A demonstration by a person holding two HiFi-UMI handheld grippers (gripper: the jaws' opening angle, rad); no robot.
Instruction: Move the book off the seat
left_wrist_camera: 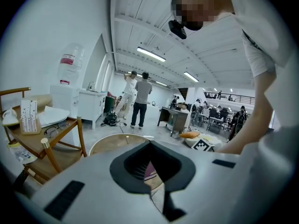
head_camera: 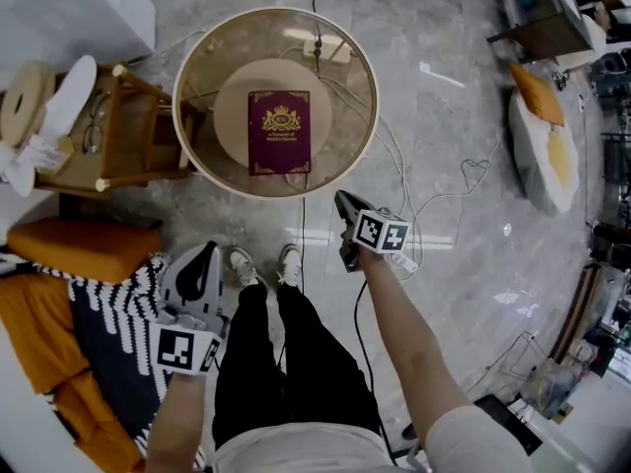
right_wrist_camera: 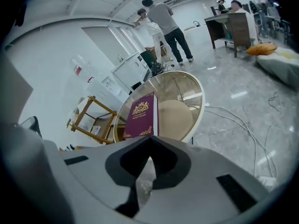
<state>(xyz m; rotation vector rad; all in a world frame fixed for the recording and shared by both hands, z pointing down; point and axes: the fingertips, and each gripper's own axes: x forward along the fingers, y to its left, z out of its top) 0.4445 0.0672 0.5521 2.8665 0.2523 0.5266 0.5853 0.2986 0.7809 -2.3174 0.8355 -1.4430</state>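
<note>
A maroon book (head_camera: 279, 131) with gold print lies flat in the middle of a round glass table (head_camera: 197, 156), over its tan round base. The right gripper view shows the book (right_wrist_camera: 142, 115) just beyond the jaws. My right gripper (head_camera: 342, 200) hangs off the table's near right rim, shut with nothing in it, apart from the book. My left gripper (head_camera: 207, 249) is lower left, over a striped cloth, jaws together and empty. In the left gripper view only a purple sliver of the book (left_wrist_camera: 148, 171) shows past the tips.
A wooden side stand (head_camera: 108, 131) with glasses and a white plate stands left of the table. An orange cushion (head_camera: 84, 249) and a striped blanket (head_camera: 108, 323) lie at lower left. Cables (head_camera: 424, 195) trail over the floor. A floor cushion (head_camera: 542, 146) lies at the right. People (left_wrist_camera: 140, 99) stand farther off.
</note>
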